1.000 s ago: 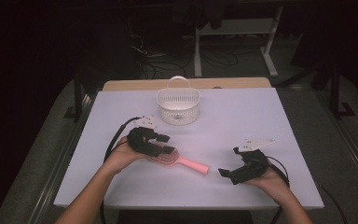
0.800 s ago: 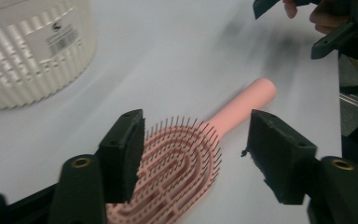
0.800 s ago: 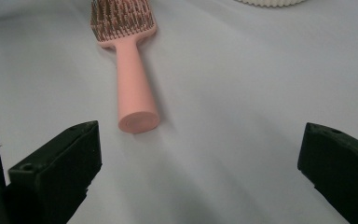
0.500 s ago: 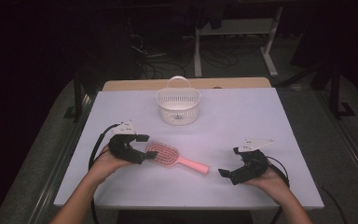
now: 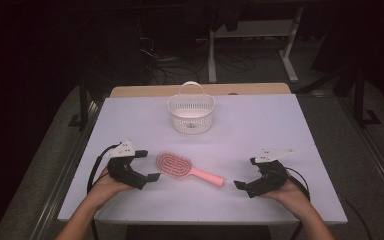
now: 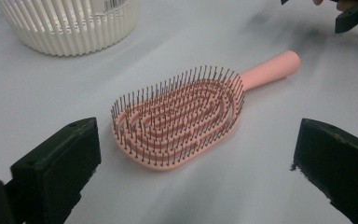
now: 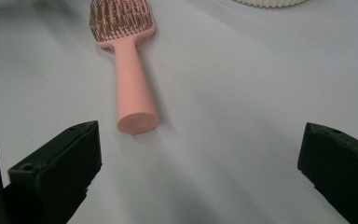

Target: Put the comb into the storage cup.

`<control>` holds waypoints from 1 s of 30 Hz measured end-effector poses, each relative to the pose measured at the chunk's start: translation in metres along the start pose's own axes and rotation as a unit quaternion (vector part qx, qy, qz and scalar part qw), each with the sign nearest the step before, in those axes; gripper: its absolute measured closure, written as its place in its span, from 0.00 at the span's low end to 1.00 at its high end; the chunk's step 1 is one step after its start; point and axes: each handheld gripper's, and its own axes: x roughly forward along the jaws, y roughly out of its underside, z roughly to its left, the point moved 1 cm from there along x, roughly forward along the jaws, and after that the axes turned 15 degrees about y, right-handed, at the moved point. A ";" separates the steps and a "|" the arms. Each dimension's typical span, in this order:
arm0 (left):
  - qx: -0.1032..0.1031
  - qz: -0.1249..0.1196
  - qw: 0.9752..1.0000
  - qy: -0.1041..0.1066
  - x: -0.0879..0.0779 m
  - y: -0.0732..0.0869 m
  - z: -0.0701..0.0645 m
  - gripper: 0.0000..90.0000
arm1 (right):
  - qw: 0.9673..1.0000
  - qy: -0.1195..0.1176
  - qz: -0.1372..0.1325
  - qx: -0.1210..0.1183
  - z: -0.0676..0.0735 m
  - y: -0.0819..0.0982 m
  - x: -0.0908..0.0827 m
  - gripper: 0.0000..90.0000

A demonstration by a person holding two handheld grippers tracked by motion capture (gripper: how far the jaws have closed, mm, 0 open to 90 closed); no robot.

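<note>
Hairbrush (image 5: pixel 180 167) lying flat on the bench (image 5: pixel 290 125), bristles up, near the middle of the front half, handle toward the right front corner. Basket (image 5: pixel 191 113) standing behind it, toward the rear edge. Left gripper (image 5: pixel 147 165) just left of the brush head; right gripper (image 5: pixel 246 172) right of the handle end, apart from it.

- You see the pink hairbrush (image 6: pixel 182 121) is smooth, matt plastic, with thin, dark-tipped bristles.
- Your basket (image 5: pixel 191 113) looks like cream, slatted plastic.
- Your worktop (image 5: pixel 290 130) is a smooth, matt white sheet; at its far edge, a bare wooden board (image 5: pixel 150 91) shows.
- Both grippers' jaw pads look matt black.
</note>
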 end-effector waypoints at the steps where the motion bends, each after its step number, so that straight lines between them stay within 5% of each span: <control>1: -0.003 0.000 1.000 -0.002 0.000 0.002 0.000 0.00 | 1.000 0.000 0.000 0.000 0.000 0.000 0.000 0.00; 11: -0.008 -0.005 1.000 -0.014 -0.008 0.014 -0.004 0.00 | 1.000 -0.005 0.003 -0.003 0.002 0.000 0.000 0.00; 30: -0.016 0.009 1.000 0.001 -0.004 0.018 -0.001 0.00 | 0.999 -0.033 0.004 -0.003 0.004 -0.018 -0.005 0.00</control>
